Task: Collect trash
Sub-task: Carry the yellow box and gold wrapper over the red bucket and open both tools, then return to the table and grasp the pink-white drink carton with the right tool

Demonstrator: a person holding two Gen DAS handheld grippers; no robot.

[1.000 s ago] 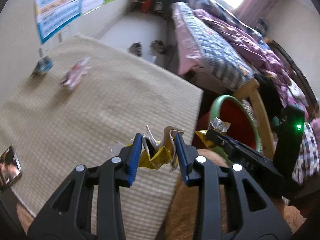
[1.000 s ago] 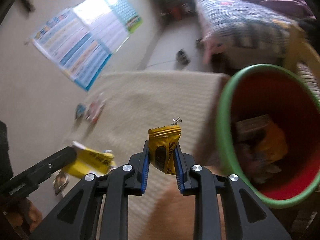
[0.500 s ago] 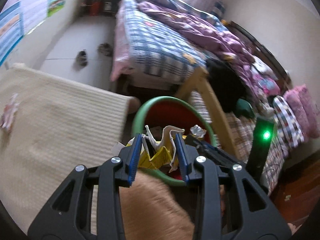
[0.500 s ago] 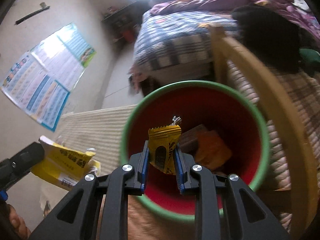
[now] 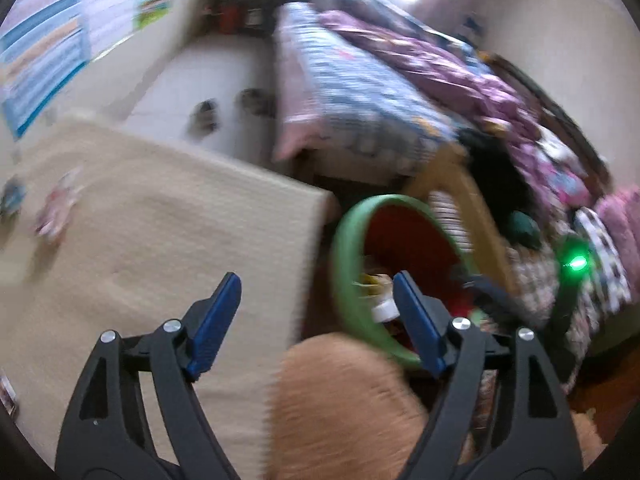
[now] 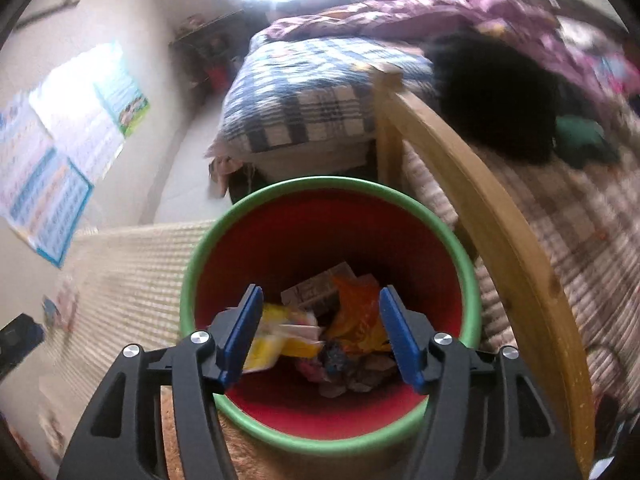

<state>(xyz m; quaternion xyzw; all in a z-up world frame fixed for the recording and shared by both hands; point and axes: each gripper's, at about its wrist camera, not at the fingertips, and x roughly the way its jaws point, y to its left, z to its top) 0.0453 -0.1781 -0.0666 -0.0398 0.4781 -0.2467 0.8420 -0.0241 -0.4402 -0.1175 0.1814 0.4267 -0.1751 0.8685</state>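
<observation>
Both grippers have let go since a second ago: the crumpled yellow wrappers that were pinched between the blue pads are gone from the jaws and now lie in the bin. The right gripper (image 6: 320,334) hangs directly over the bin (image 6: 468,264), a red bucket with a green rim, and its jaws are opening with nothing between them. Inside the bin, seen between the fingers, lies the heap of trash (image 6: 320,336): yellow wrappers on the left side, an orange packet on the right, a printed white carton behind them toward the far wall, and darker scraps at the near side.

The left gripper (image 5: 316,316) sits at the bin's (image 5: 340,248) near left edge, its jaws also opening and empty; the left pad is over the beige mat (image 5: 160,232) beside the bin, the right pad over the bin's mouth. The view is blurred, so the scraps of trash (image 5: 380,292) just inside the rim cannot be told apart. Far from the bin, at the mat's far left side, a pink wrapper (image 5: 56,212) and a blue wrapper (image 5: 12,200) lie uncollected, close together. Behind the bin stands a bed (image 6: 304,92) with a checked cover, and a wooden rail (image 6: 480,208) curves past the bin's right side.
</observation>
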